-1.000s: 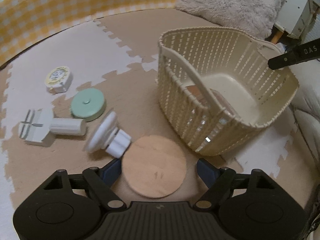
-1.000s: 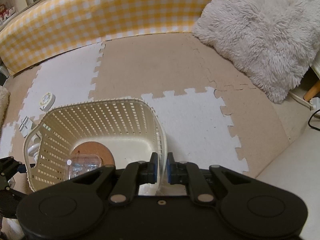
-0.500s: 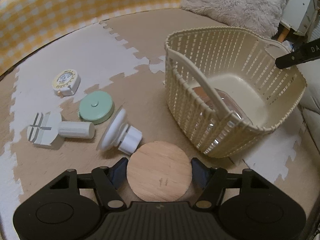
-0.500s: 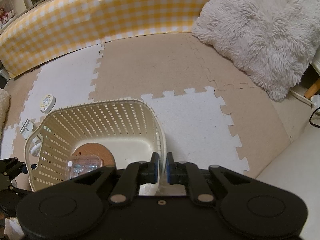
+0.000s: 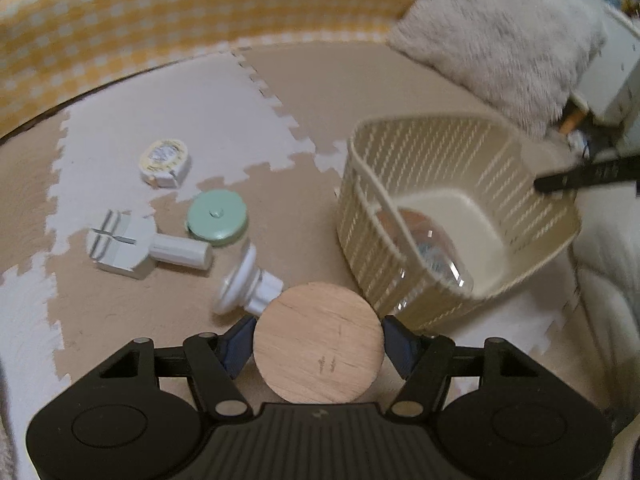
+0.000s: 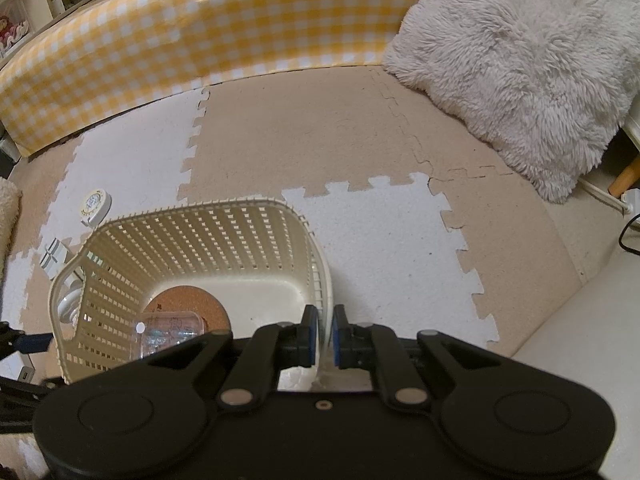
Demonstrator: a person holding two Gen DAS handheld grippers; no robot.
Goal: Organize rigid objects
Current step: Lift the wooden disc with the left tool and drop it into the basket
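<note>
Carrying wooden disc (image 5: 318,342), clamped in left gripper (image 5: 318,344) fingers; right gripper (image 6: 325,336) fingers pinch basket (image 6: 200,248) rim. Inside: cork coaster (image 6: 188,300), clear container (image 6: 172,334). Four items left on floor mat (image 5: 120,152).

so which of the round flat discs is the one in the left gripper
The plain wooden disc, clamped between the left gripper fingers; the mint green disc lies on the mat.

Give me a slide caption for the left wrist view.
Left gripper clamps a round wooden disc near the cream basket.
</note>
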